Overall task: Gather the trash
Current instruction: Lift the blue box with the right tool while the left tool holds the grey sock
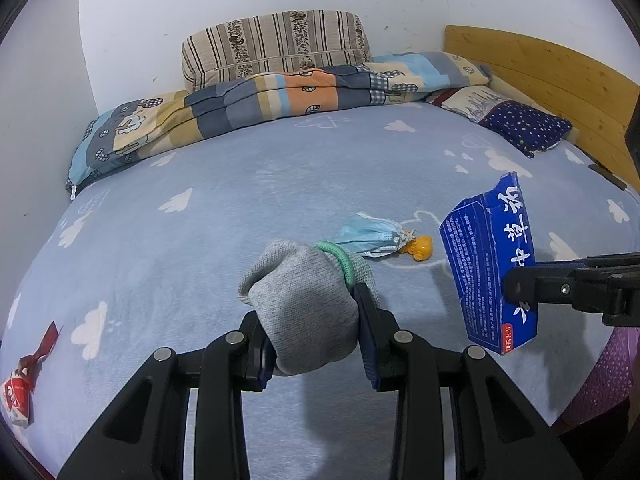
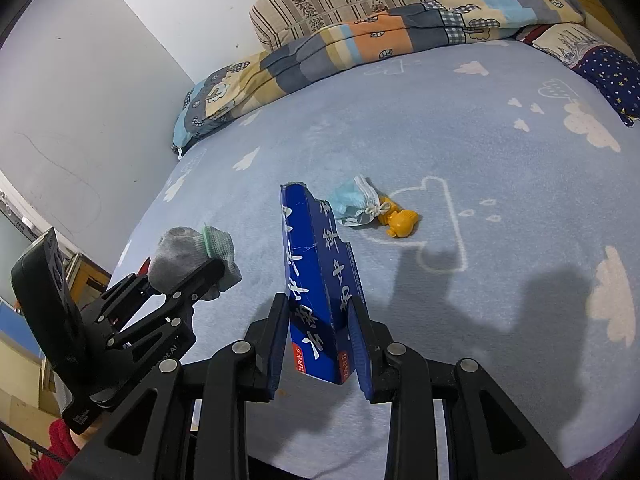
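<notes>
Holding two pieces above the bed (image 1: 240, 184): the left gripper (image 1: 316, 344) is pinching a grey sock (image 1: 304, 304), the right gripper (image 2: 320, 348) a blue box (image 2: 316, 292). Still lying there are a face mask (image 1: 368, 236), yellow toy (image 1: 420, 248) and red wrapper (image 1: 20, 384).

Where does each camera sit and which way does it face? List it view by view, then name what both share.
Left wrist: on the left gripper, facing across the bed toward the striped pillow; its jaws hold a grey sock.
Right wrist: on the right gripper, same heading from further right; its jaws clamp a blue carton.
Shared: sock, carton, blue face mask, orange toy; each view shows the other gripper.
</notes>
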A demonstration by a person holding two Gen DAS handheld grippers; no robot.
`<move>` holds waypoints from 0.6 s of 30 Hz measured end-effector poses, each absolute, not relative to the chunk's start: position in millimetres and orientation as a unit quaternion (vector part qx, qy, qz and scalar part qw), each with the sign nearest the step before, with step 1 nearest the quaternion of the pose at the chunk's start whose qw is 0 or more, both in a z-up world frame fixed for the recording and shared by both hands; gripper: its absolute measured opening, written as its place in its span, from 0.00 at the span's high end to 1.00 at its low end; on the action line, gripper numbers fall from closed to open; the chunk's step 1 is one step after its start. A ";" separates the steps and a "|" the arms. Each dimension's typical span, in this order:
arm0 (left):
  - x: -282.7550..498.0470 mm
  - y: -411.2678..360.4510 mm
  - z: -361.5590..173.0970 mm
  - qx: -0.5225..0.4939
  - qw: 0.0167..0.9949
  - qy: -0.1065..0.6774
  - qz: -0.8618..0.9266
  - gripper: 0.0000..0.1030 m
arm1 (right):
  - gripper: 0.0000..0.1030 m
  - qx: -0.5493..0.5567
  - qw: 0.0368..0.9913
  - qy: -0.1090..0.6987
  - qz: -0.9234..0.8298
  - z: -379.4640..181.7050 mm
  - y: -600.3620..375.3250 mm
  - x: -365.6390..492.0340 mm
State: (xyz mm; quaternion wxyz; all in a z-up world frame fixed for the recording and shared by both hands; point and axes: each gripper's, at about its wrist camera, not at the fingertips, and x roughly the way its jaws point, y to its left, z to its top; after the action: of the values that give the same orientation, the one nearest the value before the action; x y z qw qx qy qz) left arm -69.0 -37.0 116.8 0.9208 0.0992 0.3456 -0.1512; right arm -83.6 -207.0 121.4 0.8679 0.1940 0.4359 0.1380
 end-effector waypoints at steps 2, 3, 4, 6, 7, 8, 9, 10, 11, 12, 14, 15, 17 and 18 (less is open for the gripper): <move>-69.0 -37.5 117.0 0.101 0.921 0.345 -0.152 0.68 | 0.70 0.194 0.868 0.435 0.137 121.4 -207.3 -83.8; -68.9 -37.6 117.0 0.100 0.921 0.345 -0.153 0.68 | 0.70 0.194 0.869 0.435 0.137 121.8 -207.0 -83.6; -69.1 -37.6 116.9 0.100 0.921 0.345 -0.153 0.68 | 0.70 0.194 0.869 0.435 0.137 122.4 -207.1 -83.6; -69.3 -37.7 117.0 0.101 0.921 0.345 -0.153 0.68 | 0.70 0.195 0.869 0.434 0.137 122.8 -206.7 -83.5; -69.5 -37.8 116.7 0.101 0.920 0.345 -0.154 0.68 | 0.70 0.194 0.869 0.434 0.136 122.8 -207.1 -83.6; -69.4 -37.9 117.0 0.100 0.920 0.345 -0.154 0.68 | 0.70 0.194 0.869 0.434 0.136 123.1 -207.2 -83.5; -69.5 -38.0 117.2 0.100 0.920 0.345 -0.155 0.68 | 0.70 0.195 0.869 0.434 0.137 123.3 -207.4 -83.5; -69.8 -37.9 117.5 0.100 0.920 0.344 -0.156 0.68 | 0.70 0.196 0.869 0.433 0.137 123.8 -207.7 -83.5; -69.9 -38.3 117.8 0.100 0.920 0.344 -0.157 0.68 | 0.70 0.196 0.869 0.433 0.137 124.0 -207.9 -83.4; -69.7 -38.5 118.1 0.100 0.920 0.344 -0.159 0.68 | 0.70 0.197 0.870 0.432 0.137 124.6 -207.7 -83.3; -69.5 -38.9 118.3 0.100 0.919 0.344 -0.162 0.68 | 0.70 0.199 0.870 0.430 0.138 125.3 -208.3 -83.1; -69.2 -38.6 118.3 0.101 0.919 0.344 -0.164 0.68 | 0.70 0.199 0.870 0.429 0.138 125.9 -207.8 -83.2; -69.4 -39.1 118.1 0.103 0.919 0.343 -0.166 0.68 | 0.70 0.198 0.871 0.427 0.138 125.9 -208.2 -84.6; -69.2 -39.7 118.5 0.103 0.918 0.343 -0.168 0.68 | 0.70 0.200 0.871 0.427 0.138 126.2 -208.4 -84.8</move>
State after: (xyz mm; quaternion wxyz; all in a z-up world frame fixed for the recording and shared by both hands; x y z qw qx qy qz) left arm -69.2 -39.7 118.5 0.9185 0.1025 0.3432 -0.1675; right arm -84.8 -208.4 126.2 0.8712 0.1996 0.4269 0.1377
